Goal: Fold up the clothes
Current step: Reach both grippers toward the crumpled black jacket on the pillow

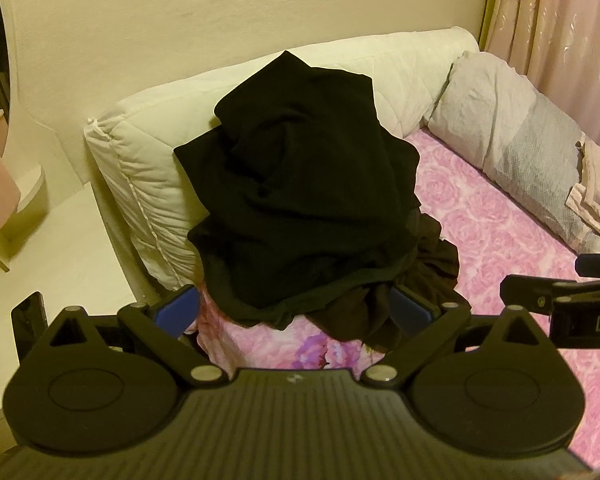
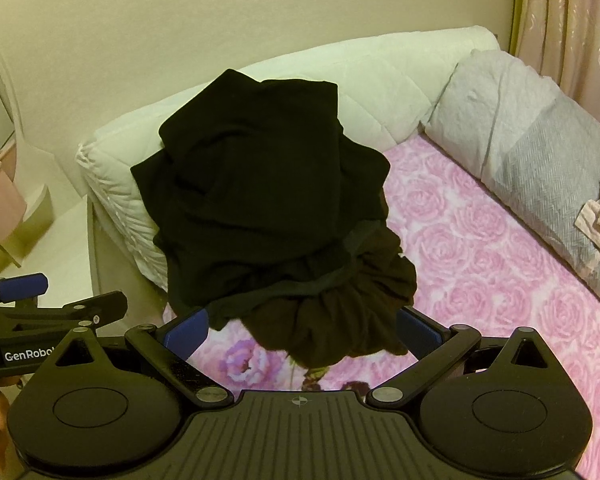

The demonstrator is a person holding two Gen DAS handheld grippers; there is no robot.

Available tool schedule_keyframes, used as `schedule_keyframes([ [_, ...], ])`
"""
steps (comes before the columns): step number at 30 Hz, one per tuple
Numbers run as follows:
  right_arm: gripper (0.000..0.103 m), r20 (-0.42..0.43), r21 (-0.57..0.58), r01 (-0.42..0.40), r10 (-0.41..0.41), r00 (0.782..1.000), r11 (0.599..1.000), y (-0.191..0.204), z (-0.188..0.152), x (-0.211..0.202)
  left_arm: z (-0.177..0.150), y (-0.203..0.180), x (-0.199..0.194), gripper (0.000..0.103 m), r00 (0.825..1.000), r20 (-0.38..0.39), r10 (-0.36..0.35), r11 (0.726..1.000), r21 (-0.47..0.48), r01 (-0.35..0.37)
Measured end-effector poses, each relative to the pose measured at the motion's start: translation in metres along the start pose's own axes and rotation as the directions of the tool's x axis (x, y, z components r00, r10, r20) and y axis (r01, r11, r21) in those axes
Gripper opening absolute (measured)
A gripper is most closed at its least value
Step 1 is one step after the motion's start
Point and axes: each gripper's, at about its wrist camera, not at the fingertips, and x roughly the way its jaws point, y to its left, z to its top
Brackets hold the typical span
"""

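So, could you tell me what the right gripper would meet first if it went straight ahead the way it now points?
Probably the dark brown gathered garment at the near foot of the heap of black clothes on the pink rose-patterned bedspread. The right gripper is open and aimed at it, though depth is hard to judge.

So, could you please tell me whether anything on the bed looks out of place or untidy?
Yes: the black clothes sit in a crumpled heap against the white padded headboard, unfolded, with a dark brown ruffled garment spilling from beneath onto the pink floral sheet.
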Motion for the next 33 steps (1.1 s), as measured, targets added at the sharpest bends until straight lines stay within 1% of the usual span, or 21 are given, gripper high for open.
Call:
schedule_keyframes([
  [33, 0.102, -0.014, 0.005, 0.002, -0.002, 1.000, 1.000, 0.0068, -0.0039, 0.0045, -0.0018, 0.0005, 0.0006, 0.099, 1.000, -0.010, 0.010, 1.000, 0.026, -0.010],
])
